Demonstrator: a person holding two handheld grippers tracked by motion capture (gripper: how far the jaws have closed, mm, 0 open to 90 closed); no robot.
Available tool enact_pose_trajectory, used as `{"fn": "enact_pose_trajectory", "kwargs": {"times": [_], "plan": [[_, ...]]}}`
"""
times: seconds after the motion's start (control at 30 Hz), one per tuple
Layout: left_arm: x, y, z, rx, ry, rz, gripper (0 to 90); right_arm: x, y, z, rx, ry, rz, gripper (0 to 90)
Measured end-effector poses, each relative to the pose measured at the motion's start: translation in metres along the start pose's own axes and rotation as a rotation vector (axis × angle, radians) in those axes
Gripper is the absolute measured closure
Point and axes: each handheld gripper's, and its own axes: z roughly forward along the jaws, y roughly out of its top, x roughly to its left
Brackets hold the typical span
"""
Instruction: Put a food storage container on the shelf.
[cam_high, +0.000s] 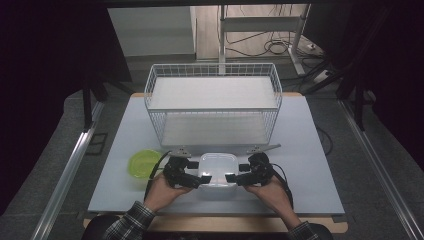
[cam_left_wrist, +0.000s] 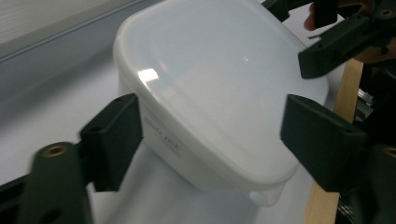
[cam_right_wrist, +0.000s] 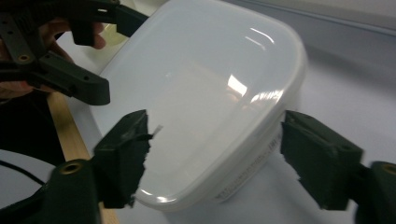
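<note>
Left hand-held gripper (cam_high: 192, 178) and right hand-held gripper (cam_high: 238, 178) both wide open, white lidded container (cam_high: 218, 170) between them, ungripped

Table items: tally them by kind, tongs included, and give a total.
White lidded container: 1
Green bowl: 1
White wire basket: 1
Tongs: 2, left and right
Total: 5

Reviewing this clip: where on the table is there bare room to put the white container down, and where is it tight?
Bare tabletop runs right of the white container to the table's right edge, and beside the wire basket on either side. It is crowded at front centre, where the left gripper and right gripper flank the container, with the green bowl left.
</note>
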Motion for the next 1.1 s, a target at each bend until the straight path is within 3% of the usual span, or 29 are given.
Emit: {"fn": "enact_pose_trajectory", "kwargs": {"times": [0.1,0.27,0.47,0.8,1.1], "plan": [[-0.003,-0.001,-0.003,0.004,0.015,-0.018,28.7,0.005,-0.001,-0.006,-0.011,-0.034,0.003,35.8],[-0.011,-0.006,-0.01,0.0,0.033,-0.045,40.9,0.012,-0.008,-0.017,-0.036,-0.061,0.067,53.7],[-0.016,-0.007,-0.014,-0.002,0.064,-0.04,46.6,0.016,-0.01,-0.02,-0.041,-0.074,0.081,58.2],[-0.015,-0.01,-0.019,-0.082,0.088,-0.062,62.6,0.017,-0.012,-0.025,-0.08,-0.098,0.085,66.9],[-0.017,-0.012,-0.02,-0.118,0.128,-0.061,72.7,0.017,-0.013,-0.028,-0.128,-0.115,0.08,77.1]]}}
